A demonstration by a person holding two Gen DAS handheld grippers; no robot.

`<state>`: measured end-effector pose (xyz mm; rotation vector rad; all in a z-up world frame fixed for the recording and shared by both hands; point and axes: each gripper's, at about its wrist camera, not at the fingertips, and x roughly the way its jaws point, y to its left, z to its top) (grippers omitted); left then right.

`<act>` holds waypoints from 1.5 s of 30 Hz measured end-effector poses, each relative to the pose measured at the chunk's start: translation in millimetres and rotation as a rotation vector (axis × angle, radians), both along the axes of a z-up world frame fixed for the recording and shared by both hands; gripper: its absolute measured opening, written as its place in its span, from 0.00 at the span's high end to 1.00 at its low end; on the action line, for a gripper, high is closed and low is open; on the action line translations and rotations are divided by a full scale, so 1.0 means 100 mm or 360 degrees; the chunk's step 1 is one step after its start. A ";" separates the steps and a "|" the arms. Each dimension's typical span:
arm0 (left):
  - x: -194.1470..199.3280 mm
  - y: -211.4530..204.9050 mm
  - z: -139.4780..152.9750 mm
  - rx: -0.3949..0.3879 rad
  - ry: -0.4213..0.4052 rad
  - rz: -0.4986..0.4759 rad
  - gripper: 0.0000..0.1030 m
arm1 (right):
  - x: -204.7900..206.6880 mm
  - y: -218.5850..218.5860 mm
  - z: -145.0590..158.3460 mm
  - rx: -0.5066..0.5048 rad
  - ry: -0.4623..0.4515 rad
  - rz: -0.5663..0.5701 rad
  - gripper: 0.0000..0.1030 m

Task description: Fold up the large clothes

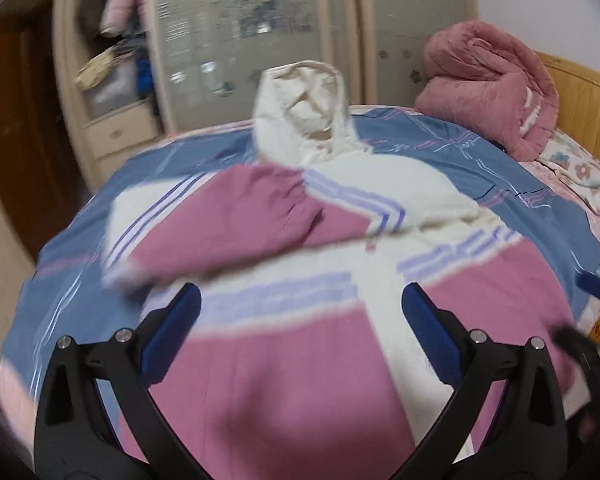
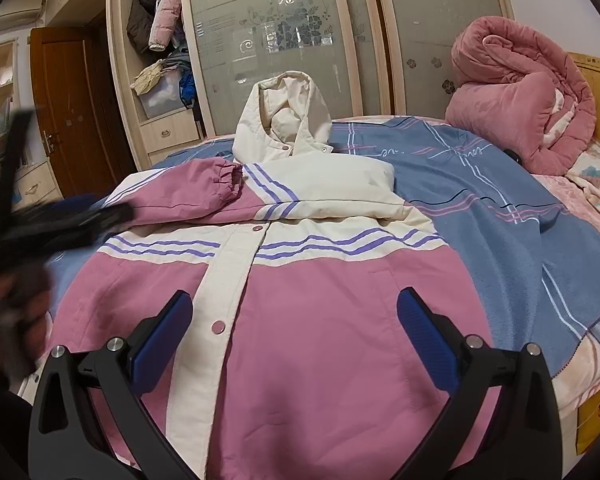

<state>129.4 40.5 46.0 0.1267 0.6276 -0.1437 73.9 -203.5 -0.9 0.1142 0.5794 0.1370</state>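
A pink and cream hooded jacket with purple stripes lies front up on the bed; it also shows in the left wrist view. Both sleeves are folded across the chest, the pink left sleeve on top. The cream hood points toward the wardrobe. My right gripper is open and empty above the jacket's lower front. My left gripper is open and empty above the jacket's hem area. It appears blurred at the left of the right wrist view, near the folded sleeve.
The bed has a blue patterned sheet. A rolled pink quilt lies at the far right by the wooden headboard. A wardrobe with frosted sliding doors and open shelves of clothes stands behind. A wooden door is at left.
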 end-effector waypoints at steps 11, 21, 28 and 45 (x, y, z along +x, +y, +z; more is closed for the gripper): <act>-0.64 0.31 -0.55 0.0033 0.0008 0.0258 0.02 | -0.14 -0.13 -0.09 -0.0056 -0.0026 -0.0100 0.01; -0.60 0.37 -0.37 -0.0057 -0.0055 0.0265 0.02 | -0.14 -0.03 -0.10 -0.0111 -0.0040 -0.0085 0.01; -0.58 0.35 -0.36 -0.0073 -0.0050 0.0249 0.02 | -0.13 0.02 -0.13 -0.0126 -0.0044 -0.0074 0.01; -0.55 0.29 -0.33 -0.0123 -0.0037 0.0198 0.02 | -0.11 0.00 -0.15 -0.0139 -0.0031 -0.0101 0.01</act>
